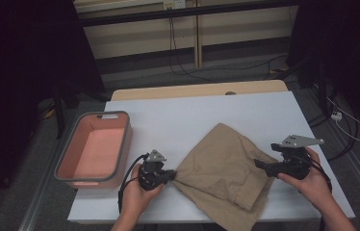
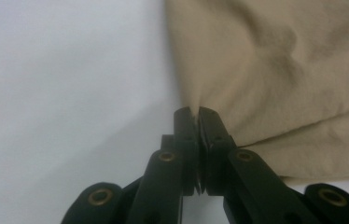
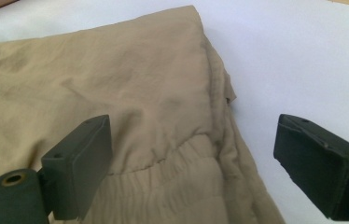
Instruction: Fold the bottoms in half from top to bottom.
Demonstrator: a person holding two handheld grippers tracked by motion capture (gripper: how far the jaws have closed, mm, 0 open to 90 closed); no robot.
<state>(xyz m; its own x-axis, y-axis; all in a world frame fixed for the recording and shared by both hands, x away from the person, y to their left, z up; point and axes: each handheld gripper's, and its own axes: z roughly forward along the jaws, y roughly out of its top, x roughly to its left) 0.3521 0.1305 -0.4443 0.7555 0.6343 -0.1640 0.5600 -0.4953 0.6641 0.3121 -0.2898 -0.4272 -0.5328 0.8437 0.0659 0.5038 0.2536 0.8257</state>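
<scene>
A tan pair of shorts (image 1: pixel 224 166) lies crumpled on the white table (image 1: pixel 187 115), its ribbed waistband hanging over the front edge. My left gripper (image 1: pixel 171 175) is shut on the garment's left corner; in the left gripper view the jaws pinch the tan cloth (image 2: pixel 266 70) at their tips (image 2: pixel 196 114). My right gripper (image 1: pixel 260 166) stands open at the cloth's right edge. In the right gripper view its two pads (image 3: pixel 81 163) straddle the waistband area of the shorts (image 3: pixel 130 102), with the right pad over bare table.
A pink bin with a grey rim (image 1: pixel 94 147) stands at the table's left edge, empty. Beyond the table's far wooden edge (image 1: pixel 197 90) cables run across the floor. The far half of the table is bare.
</scene>
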